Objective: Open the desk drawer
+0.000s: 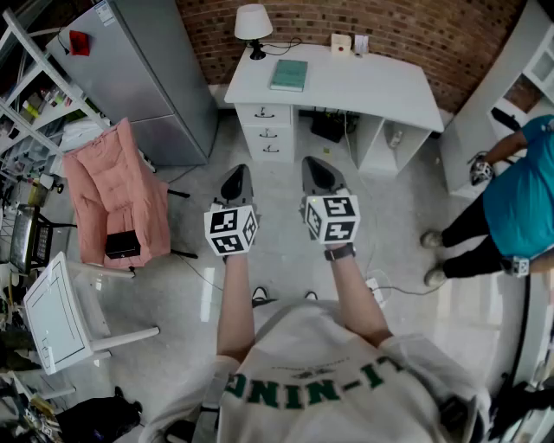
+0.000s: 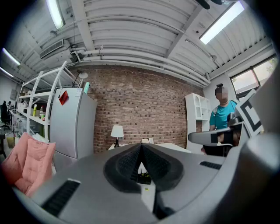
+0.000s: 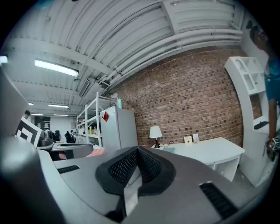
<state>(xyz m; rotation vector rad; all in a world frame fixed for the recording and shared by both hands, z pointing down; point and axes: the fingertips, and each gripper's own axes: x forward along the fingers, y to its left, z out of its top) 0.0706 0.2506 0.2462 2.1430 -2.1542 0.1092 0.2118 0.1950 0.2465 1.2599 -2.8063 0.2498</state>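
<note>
The white desk (image 1: pixel 372 86) stands against the brick wall, with a stack of three closed drawers (image 1: pixel 267 131) under its left end. A lamp (image 1: pixel 253 26) and a green book (image 1: pixel 289 74) sit on top. Both grippers hang in mid-air over the floor, well short of the desk and pointing toward it. The left gripper (image 1: pixel 235 183) is shut with nothing in it, in line with the drawers. The right gripper (image 1: pixel 318 173) beside it is also shut and empty. The left gripper view shows closed jaws (image 2: pixel 141 148) with the lamp (image 2: pixel 117 131) beyond. The right gripper view shows closed jaws (image 3: pixel 137 151) and the desk (image 3: pixel 210 151).
A grey fridge (image 1: pixel 147 69) stands left of the desk, with a pink chair (image 1: pixel 117 195) in front of it. A person in a teal shirt (image 1: pixel 519 199) stands at the right by a white shelf unit (image 1: pixel 511 78). Cables (image 1: pixel 381 290) lie on the floor.
</note>
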